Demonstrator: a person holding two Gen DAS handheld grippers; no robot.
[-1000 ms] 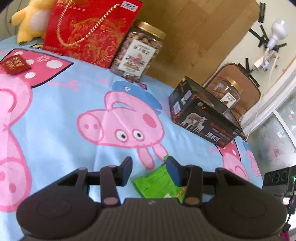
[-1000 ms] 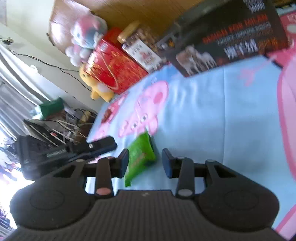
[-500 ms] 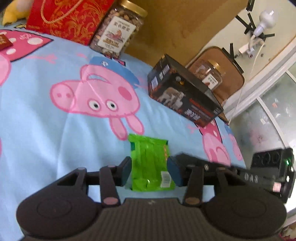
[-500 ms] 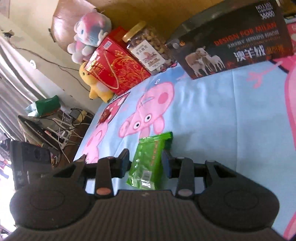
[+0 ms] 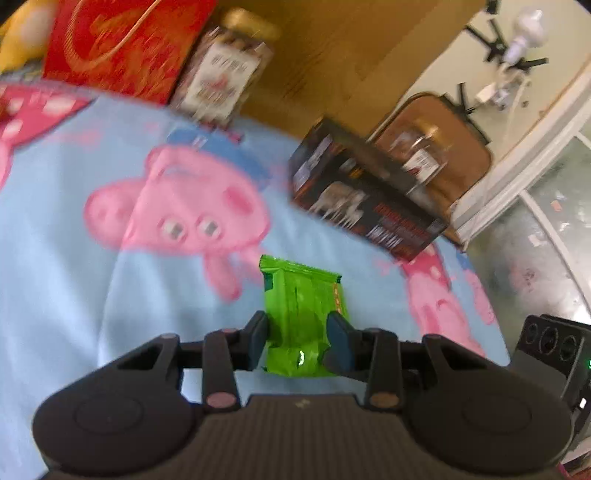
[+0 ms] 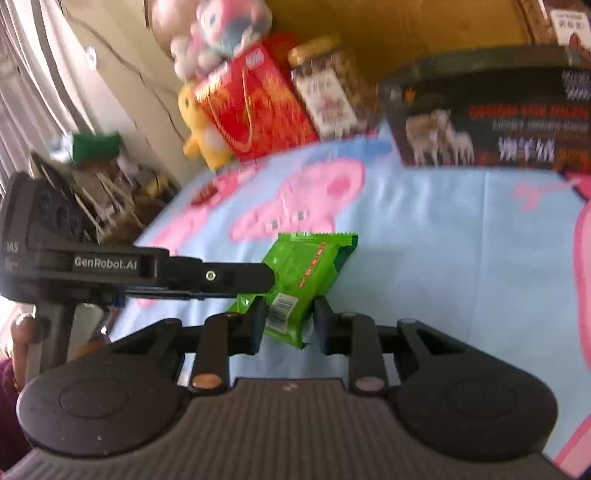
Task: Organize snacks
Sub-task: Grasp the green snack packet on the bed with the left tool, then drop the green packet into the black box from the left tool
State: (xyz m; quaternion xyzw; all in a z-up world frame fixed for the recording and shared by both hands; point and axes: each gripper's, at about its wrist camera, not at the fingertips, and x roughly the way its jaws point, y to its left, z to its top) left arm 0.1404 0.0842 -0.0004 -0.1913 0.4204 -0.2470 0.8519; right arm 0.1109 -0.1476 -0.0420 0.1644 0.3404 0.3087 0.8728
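Blue cartoon bedsheet [image 5: 74, 280]: left gripper [image 5: 298, 331] and right gripper [image 6: 289, 318], jaws just closing, both clasped the green snack packet [image 5: 303, 310].

Quick count: one green snack packet [image 5: 301, 306] out on the pig-print blanket [image 5: 74, 280]. Behind the packet, one black box [image 5: 365, 206]. Two nut jars, one [image 5: 221, 81] left of the box, one [image 5: 421, 155] behind it. One red gift bag [image 5: 122, 48] left of the first jar. Two plush toys: yellow [image 6: 201, 127], pink-grey [image 6: 214, 26].
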